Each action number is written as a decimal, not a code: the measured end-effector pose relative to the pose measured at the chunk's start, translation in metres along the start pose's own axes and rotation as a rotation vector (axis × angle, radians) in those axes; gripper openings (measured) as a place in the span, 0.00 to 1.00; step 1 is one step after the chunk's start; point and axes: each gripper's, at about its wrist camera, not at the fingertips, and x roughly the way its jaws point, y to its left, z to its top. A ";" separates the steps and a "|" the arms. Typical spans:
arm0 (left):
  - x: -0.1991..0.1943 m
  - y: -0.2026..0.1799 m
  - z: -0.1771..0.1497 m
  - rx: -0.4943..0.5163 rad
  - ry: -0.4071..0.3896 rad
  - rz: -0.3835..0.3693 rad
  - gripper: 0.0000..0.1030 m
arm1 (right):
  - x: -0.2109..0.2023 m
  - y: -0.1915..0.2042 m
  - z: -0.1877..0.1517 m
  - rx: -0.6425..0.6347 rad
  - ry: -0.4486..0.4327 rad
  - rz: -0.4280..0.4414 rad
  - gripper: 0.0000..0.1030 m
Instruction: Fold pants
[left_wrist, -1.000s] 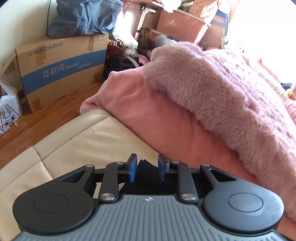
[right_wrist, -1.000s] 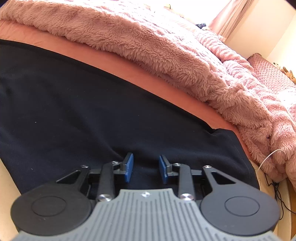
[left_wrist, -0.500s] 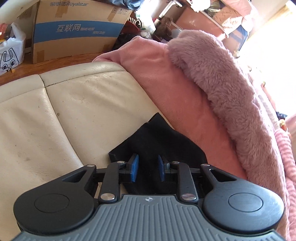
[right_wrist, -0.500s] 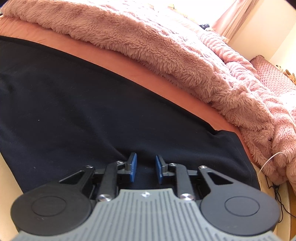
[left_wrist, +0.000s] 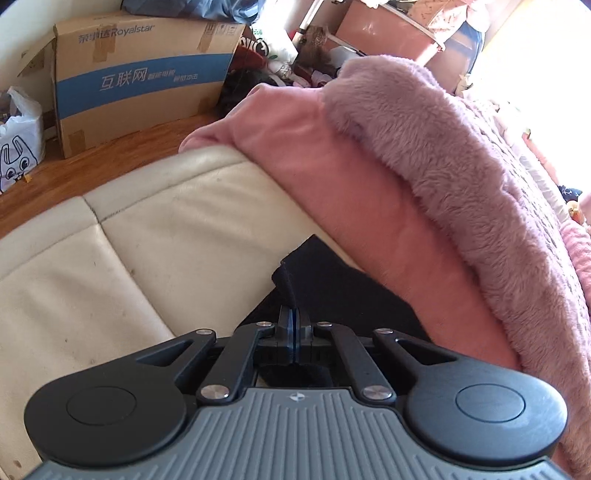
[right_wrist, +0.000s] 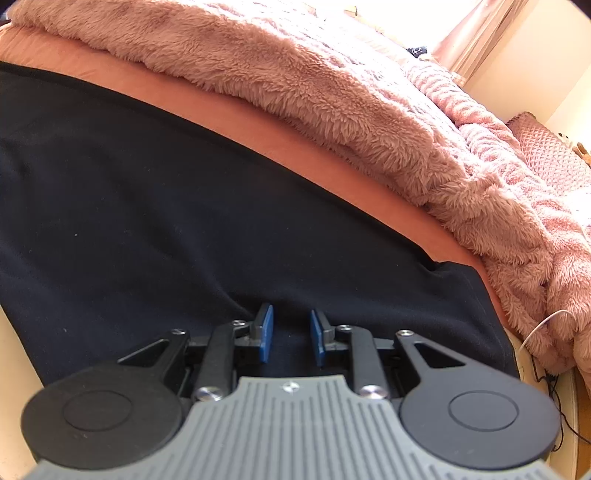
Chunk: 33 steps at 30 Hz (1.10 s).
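Pinching a corner of the black pants (left_wrist: 332, 291), the left gripper (left_wrist: 294, 325) has its blue pads pressed together with a ridge of dark cloth standing up between them. That corner lies where the cream leather cushion (left_wrist: 147, 258) meets the pink sheet (left_wrist: 332, 184), below the fluffy blanket (left_wrist: 461, 166).

In the right wrist view the pants (right_wrist: 184, 203) spread flat and wide across the sheet, running from the left edge to a hem near the right. The right gripper (right_wrist: 291, 332) sits low over the cloth with its jaws partly open, a clear gap between the pads and nothing caught in them; whether the tips touch the cloth cannot be told.

The step in hand looks like securing both ends before lifting. To do it well, the right gripper should likely press down until cloth bunches between the pads, then close fully. Both hands should rise together and level, so the pants hang straight. A thin pinch on the left could slip, so a slow lift seems wise. The white cable (right_wrist: 546, 321) at the right is best kept away from.
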 end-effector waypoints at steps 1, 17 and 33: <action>0.001 0.002 -0.002 -0.013 0.001 -0.002 0.01 | -0.005 0.001 0.001 0.001 -0.009 -0.015 0.18; 0.006 0.009 -0.010 -0.035 0.030 -0.016 0.20 | -0.104 0.107 -0.012 -0.288 -0.077 0.113 0.18; 0.002 0.012 -0.016 -0.011 0.075 -0.049 0.09 | -0.087 0.078 -0.025 -0.169 0.047 0.064 0.00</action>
